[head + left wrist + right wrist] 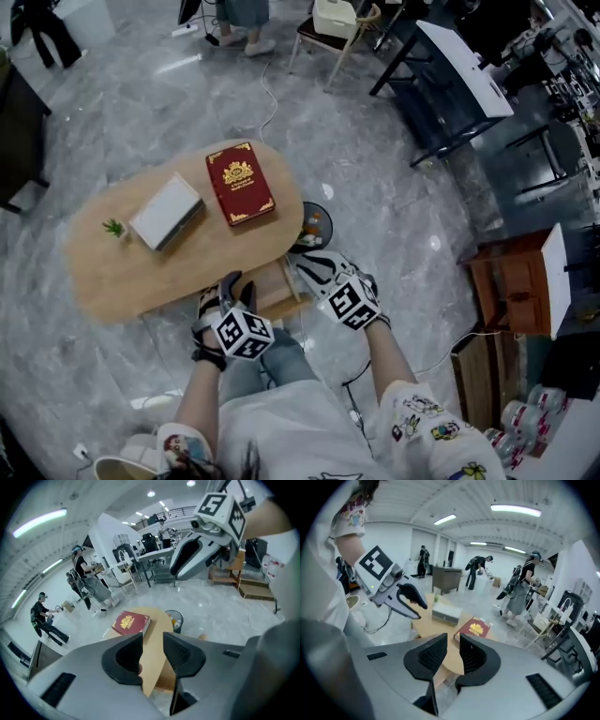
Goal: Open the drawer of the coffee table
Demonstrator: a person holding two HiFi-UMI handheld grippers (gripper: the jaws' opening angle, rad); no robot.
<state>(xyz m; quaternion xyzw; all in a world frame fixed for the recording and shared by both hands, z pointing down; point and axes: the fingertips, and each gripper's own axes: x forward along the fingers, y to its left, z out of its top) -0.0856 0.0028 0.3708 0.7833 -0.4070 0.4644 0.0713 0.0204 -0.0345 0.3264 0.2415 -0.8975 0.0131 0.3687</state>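
Note:
The oval wooden coffee table stands on the grey floor below me, also in the left gripper view and the right gripper view. A wooden box-like part juts out under its near edge; whether it is the drawer I cannot tell. My left gripper hangs high above that edge, jaws apart with nothing between them. Beside it, my right gripper is also raised and open, holding nothing. Each gripper shows in the other's view: the right gripper, the left gripper.
On the table lie a red book, a grey box and a small plant. A bin stands by the table's right end. A chair, a dark desk and a wooden cabinet stand around; people stand far off.

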